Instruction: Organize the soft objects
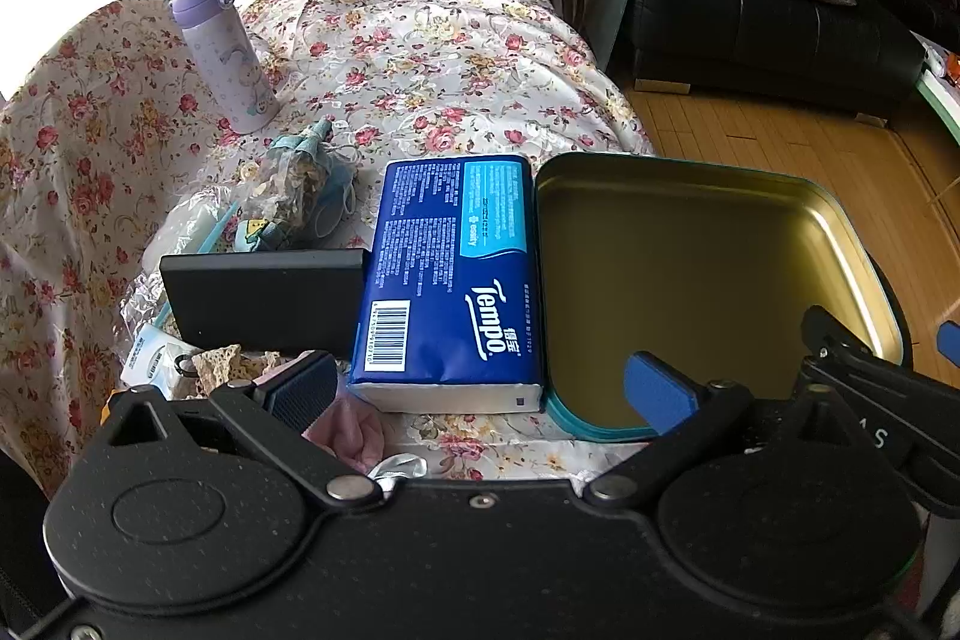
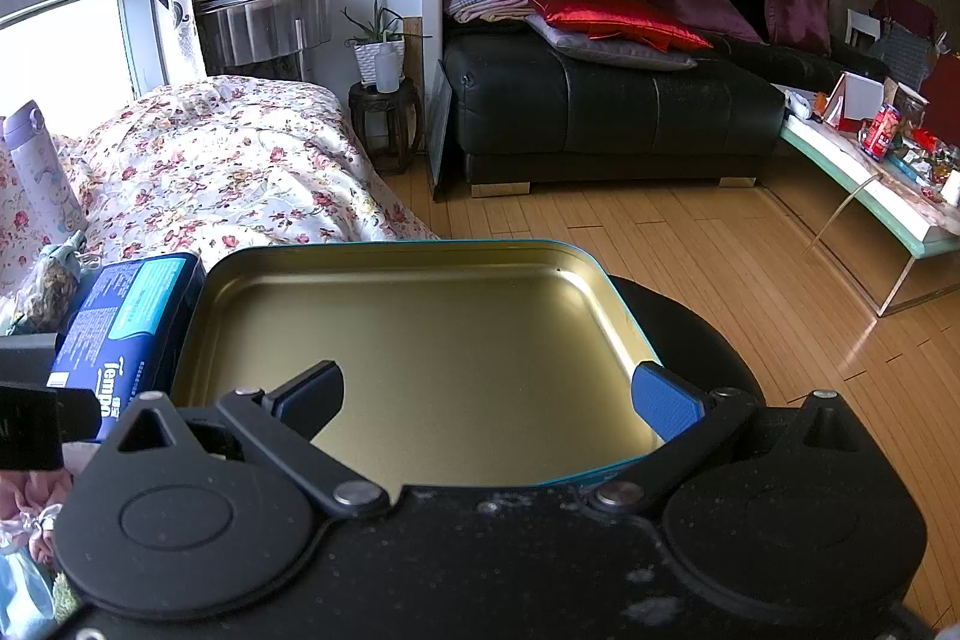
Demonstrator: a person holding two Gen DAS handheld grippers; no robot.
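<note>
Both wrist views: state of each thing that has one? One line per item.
Metal tin: open, empty, lying flat.
Tempo tissue pack: sealed, lying flat, right edge against the tin.
Purple bottle: upright, lid closed.
Black box: lying flat, left of the tissue pack.
Left claw: open, holding nothing.
Right claw: open, over the tin, holding nothing.
</note>
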